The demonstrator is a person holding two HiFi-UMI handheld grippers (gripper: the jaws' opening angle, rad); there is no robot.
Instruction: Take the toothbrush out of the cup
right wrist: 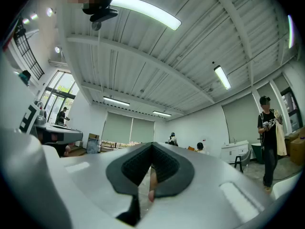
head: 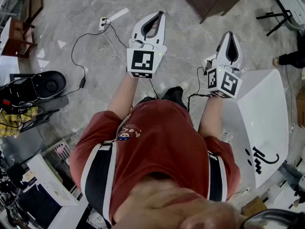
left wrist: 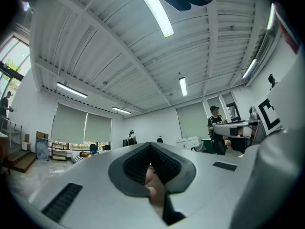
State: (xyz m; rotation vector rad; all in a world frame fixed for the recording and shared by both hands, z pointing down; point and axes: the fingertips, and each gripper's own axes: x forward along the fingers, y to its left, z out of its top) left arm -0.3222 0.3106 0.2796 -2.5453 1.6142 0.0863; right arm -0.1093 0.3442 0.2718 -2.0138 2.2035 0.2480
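Left to right, places given from the white table [head: 267, 104].

(a) Grey tiled floor [head: 71, 13], far left of the table, with a black cable [head: 76, 51] trailing across it.

(b) My left gripper [head: 158, 14], well left of the table and out over the floor. Its jaws are pressed together with nothing between them. Its own view looks across the room and up at the ceiling, not at any work surface.

(c) My right gripper [head: 230, 35], just left of the table's near corner and also over the floor. Its jaws are likewise closed and empty.

(d) The table itself, at the right edge of the head view. The visible part bears only a black scrawl.

Neither the toothbrush nor the cup shows in any view, so I cannot give their direction or the brush's long axis. I judge the task not yet begun. If the cup stands on the table beyond the frame, the right gripper is nearer, and both grippers must swing right and tip downward first.
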